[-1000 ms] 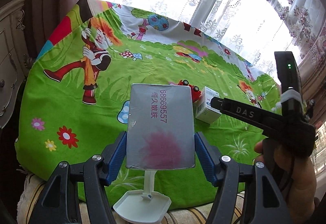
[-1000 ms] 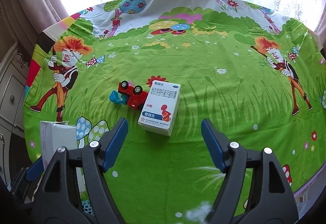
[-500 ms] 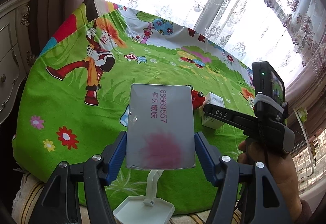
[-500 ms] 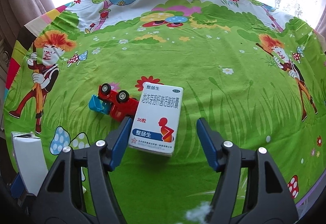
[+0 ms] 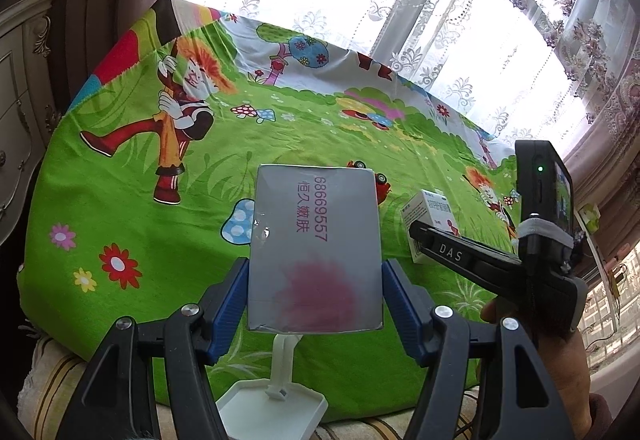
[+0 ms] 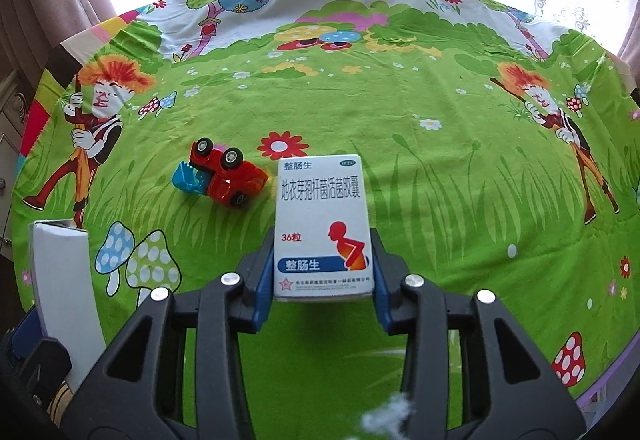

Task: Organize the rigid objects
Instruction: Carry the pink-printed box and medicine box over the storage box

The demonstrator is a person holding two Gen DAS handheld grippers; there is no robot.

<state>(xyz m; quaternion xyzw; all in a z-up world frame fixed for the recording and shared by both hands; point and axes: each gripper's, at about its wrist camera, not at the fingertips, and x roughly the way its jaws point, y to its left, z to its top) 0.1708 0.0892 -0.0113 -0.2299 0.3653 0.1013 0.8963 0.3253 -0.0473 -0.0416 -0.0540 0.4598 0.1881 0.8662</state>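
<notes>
My left gripper (image 5: 314, 280) is shut on a grey box (image 5: 316, 248) with pink print, held above the near edge of the table. My right gripper (image 6: 323, 260) is shut on a white medicine box (image 6: 322, 224) that lies on the green cartoon tablecloth (image 6: 440, 180). A red toy truck (image 6: 222, 178) with a blue scoop lies tipped over just left of the medicine box. In the left wrist view the right gripper (image 5: 424, 236) reaches onto the medicine box (image 5: 430, 214), with the toy truck (image 5: 380, 184) mostly hidden behind the grey box. The grey box also shows at the left edge of the right wrist view (image 6: 60, 280).
A white stand with a flat base (image 5: 276, 408) sits below the grey box at the table's near edge. A pale cabinet (image 5: 20, 112) stands to the left. Lace curtains and a window (image 5: 400, 0) lie behind the table.
My right gripper moved forward around the white medicine box and closed on it. My left gripper kept hold of the grey box and barely moved.
</notes>
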